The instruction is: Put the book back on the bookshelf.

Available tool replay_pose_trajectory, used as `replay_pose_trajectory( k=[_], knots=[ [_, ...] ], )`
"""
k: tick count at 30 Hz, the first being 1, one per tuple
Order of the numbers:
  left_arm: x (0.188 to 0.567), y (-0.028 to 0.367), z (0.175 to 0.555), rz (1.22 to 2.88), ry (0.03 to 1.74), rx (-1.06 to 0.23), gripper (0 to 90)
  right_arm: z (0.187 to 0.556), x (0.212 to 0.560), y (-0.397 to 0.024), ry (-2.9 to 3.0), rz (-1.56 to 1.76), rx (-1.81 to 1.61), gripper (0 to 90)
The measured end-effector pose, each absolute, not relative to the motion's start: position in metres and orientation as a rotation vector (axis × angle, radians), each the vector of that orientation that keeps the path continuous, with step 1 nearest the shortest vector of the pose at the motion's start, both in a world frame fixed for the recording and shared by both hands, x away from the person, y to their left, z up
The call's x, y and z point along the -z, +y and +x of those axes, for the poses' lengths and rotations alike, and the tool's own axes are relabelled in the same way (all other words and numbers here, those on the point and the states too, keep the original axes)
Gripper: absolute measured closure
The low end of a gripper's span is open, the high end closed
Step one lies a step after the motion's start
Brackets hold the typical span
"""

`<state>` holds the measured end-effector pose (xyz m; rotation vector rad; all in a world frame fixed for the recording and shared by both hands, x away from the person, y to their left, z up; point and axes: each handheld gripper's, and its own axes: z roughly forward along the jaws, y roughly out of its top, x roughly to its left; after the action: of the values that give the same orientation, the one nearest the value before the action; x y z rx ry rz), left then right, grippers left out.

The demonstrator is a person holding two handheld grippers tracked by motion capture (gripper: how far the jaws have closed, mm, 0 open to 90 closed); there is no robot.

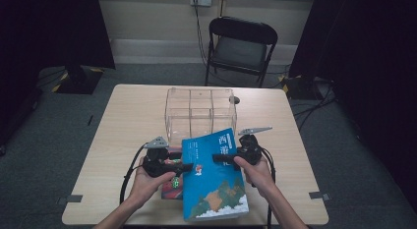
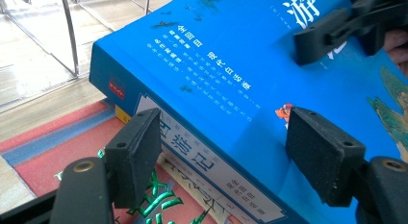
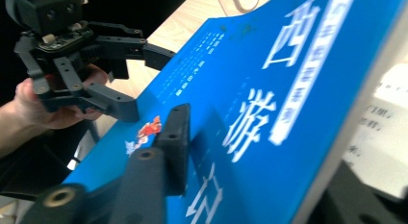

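We judge the work in hand to be lifting the blue book [image 1: 214, 175] off the red book [image 1: 172, 187] beneath it, perhaps toward the clear box [image 1: 199, 111] standing at twelve o'clock from it on the tabletop [image 1: 133, 121]. The lift looks barely begun: the blue book sits near the front edge, its nine o'clock side overlapping the red one, and the box compartments look empty. The right tongs [image 1: 216, 158] come in from three o'clock and are clenched on the blue book, one jaw flat on the cover and the other under the page edge. The left tongs [image 1: 189, 166] straddle the spine side from nine o'clock, but we cannot tell whether their pads press or merely bracket it. What remains, as we read it, is a firm hold on both sides, the raise and the carry. The left gripper view gives us the white spine label [image 2: 211, 171] and the red book's [image 2: 62, 152] cover below it, which the high view blurs. The right gripper view shows the pale pages [image 3: 380, 132] at the fore-edge, and the left tongs [image 3: 139, 84] with jaws above and beside the cover
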<state>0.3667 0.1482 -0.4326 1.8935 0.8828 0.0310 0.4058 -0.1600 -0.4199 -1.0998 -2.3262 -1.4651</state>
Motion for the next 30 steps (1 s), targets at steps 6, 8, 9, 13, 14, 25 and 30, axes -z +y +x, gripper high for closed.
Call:
replay_pose_trajectory(
  k=[6, 8, 9, 13, 14, 25, 30],
  knots=[
    [0.433, 0.15, 0.366, 1.885, 0.896, -0.024, 27.8, 0.398, 0.415, -0.162, -2.303, -1.072, 1.57, 77.2],
    [0.434, 0.151, 0.366, 1.884, 0.905, -0.024, 24.3, 0.396, 0.413, -0.162, -2.321, -1.066, 1.588, 77.7],
    [0.434, 0.151, 0.366, 1.874, 0.908, -0.015, 24.0, 0.395, 0.412, -0.162, -2.323, -1.063, 1.595, 77.8],
    [0.435, 0.151, 0.369, 1.86, 0.91, 0.029, 21.7, 0.391, 0.409, -0.162, -2.327, -1.05, 1.622, 78.3],
    [0.436, 0.15, 0.37, 1.854, 0.905, 0.041, 21.6, 0.39, 0.407, -0.162, -2.328, -1.048, 1.625, 78.4],
    [0.437, 0.147, 0.378, 1.8, 0.909, 0.126, 15.1, 0.378, 0.392, -0.161, -2.347, -1.004, 1.682, 79.1],
    [0.433, 0.145, 0.38, 1.812, 0.887, 0.123, 14.7, 0.376, 0.389, -0.16, -2.355, -0.982, 1.687, 79.3]
  ],
)
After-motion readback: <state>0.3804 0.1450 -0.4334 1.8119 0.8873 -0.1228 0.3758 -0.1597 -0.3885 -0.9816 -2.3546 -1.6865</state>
